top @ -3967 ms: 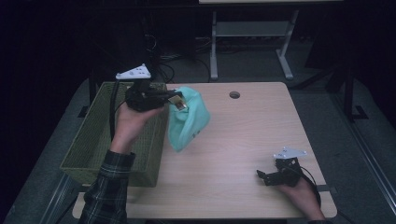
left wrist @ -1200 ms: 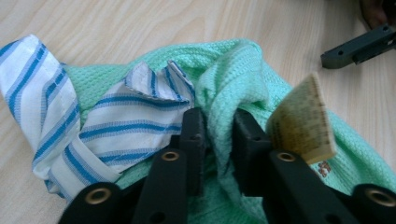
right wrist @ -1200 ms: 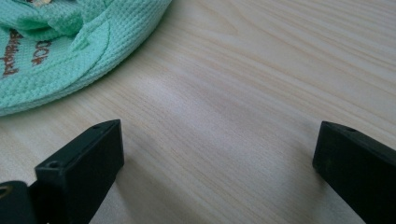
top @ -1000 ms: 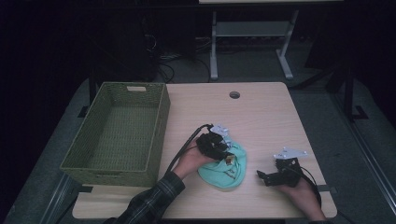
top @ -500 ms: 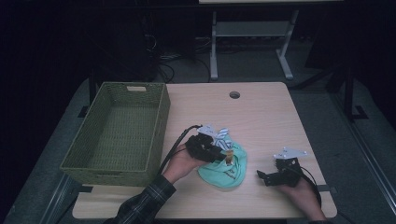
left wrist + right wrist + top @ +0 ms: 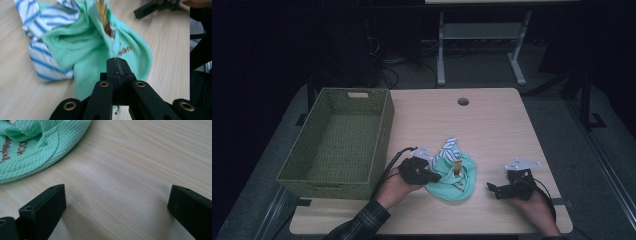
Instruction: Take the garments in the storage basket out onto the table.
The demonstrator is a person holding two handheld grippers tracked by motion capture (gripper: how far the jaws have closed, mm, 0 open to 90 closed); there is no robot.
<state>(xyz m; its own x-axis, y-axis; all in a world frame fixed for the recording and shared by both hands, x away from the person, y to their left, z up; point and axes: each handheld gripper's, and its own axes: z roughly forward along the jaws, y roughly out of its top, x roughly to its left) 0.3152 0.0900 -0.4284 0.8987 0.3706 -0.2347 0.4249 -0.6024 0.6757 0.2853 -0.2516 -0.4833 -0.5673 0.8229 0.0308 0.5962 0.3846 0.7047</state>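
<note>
the left tongs (image 6: 117, 65) have just been closing and now sit pinched on the near edge of the mint-green shirt (image 6: 455, 177). the right tongs (image 6: 492, 189) rest agape on the worktop (image 6: 492, 120), holding nothing. the shirt lies crumpled between both, out of the empty basket (image 6: 337, 140); spreading it seems left. it is waffle-knit, with a blue-striped collar and printed lettering.

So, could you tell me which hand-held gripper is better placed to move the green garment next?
Probably the left hand-held gripper: its jaws are shut at the green garment. The right hand-held gripper rests open, apart from it.
</note>
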